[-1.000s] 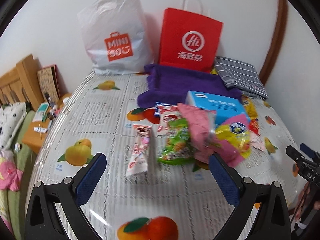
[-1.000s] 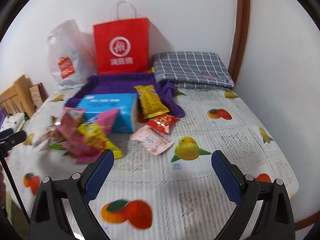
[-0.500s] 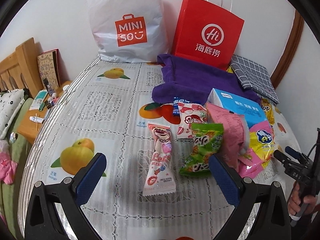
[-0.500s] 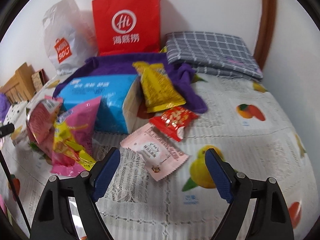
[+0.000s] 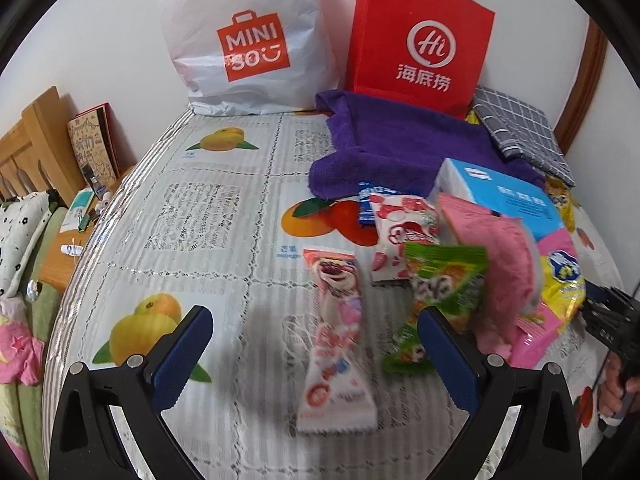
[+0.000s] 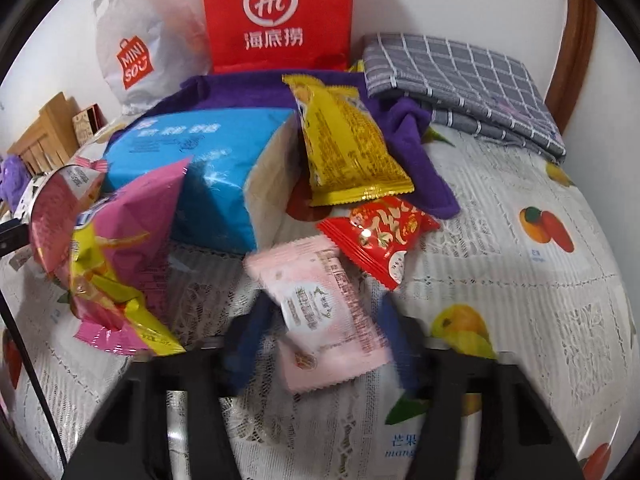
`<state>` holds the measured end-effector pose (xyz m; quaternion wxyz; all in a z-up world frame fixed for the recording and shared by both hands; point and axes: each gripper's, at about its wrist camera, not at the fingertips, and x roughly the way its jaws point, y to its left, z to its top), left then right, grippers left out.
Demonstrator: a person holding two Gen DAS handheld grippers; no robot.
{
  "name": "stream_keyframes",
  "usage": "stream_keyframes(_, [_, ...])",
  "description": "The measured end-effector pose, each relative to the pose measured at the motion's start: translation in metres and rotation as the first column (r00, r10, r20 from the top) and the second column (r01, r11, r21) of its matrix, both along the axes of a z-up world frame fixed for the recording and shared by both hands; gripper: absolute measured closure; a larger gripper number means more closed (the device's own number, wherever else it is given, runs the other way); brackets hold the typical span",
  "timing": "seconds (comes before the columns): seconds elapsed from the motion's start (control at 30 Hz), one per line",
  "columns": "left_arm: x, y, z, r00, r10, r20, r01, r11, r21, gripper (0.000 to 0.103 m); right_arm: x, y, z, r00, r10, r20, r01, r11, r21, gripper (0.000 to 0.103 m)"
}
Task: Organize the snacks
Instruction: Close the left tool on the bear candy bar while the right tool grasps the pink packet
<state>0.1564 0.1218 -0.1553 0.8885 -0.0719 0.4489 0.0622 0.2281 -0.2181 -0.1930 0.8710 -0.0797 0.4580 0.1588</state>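
Right hand-held gripper [image 6: 320, 344]: low over the bed, fingers motion-blurred on either side of the pale pink packet [image 6: 320, 316]; they look partly drawn in, but I cannot tell whether they have closed on it or are only straddling it.
Pale pink packet: lies flat on the lace bedcover [image 6: 520, 280], right at the fingertips; its long axis runs from near right to far left, slantwise to the fingers.
Just beyond it: a red packet [image 6: 380, 236] touching its far corner, then a yellow packet [image 6: 348, 148] leaning on the blue tissue box [image 6: 192, 160].
Left hand-held gripper [image 5: 312, 344]: spread wide and empty, both blue pads clear of everything.
Long pink-and-white packet [image 5: 336, 344]: lies between the left fingers, long axis pointing nearly straight away from them, so a sideways close would catch its narrow width.
Green packet [image 5: 436, 304]: just past the right-side finger, overlapping the heap of pink and yellow bags [image 5: 532, 280].
Nearer hand: each has its own target directly ahead; the right looks the further advanced, in my judgement.
Right view only: the red and yellow packets, hidden behind the tissue box from the left.
Left view only: the long packet, the green one, and the other gripper off at the right edge.
Likely destinations: white Miniso bag [image 5: 248, 40] and red paper bag [image 5: 420, 40], standing at the wall, well apart from both hands.
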Motion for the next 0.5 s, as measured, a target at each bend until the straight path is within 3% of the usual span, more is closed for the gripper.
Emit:
stream_keyframes(0.1, [0.008, 0.001, -0.007, 1.000, -0.006, -0.017, 0.006, 1.000, 0.012, 0.007, -0.004, -0.003, 0.001, 1.000, 0.002, 0.003, -0.002, 1.000, -0.002, 0.059])
stream_keyframes(0.2, [0.014, 0.001, -0.017, 0.999, -0.021, -0.043, 0.021, 1.000, 0.008, 0.026, -0.003, -0.006, 0.000, 1.000, 0.000, -0.009, 0.000, 1.000, 0.019, 0.059])
stream_keyframes(0.27, [0.016, -0.001, -0.022, 0.999, -0.016, -0.046, 0.017, 1.000, 0.024, 0.045, -0.001, -0.007, 0.001, 1.000, -0.001, -0.016, 0.002, 0.999, 0.032, 0.059])
stream_keyframes(0.37, [0.013, -0.005, -0.022, 0.999, -0.032, -0.024, 0.034, 0.998, 0.058, 0.061, -0.001, -0.008, 0.000, 1.000, -0.005, -0.021, 0.005, 0.999, 0.041, 0.058])
stream_keyframes(0.5, [0.013, -0.005, -0.021, 0.999, -0.045, -0.021, 0.046, 0.998, 0.043, 0.066, -0.002, -0.005, 0.001, 1.000, -0.004, -0.018, 0.004, 1.000, 0.020, 0.059])
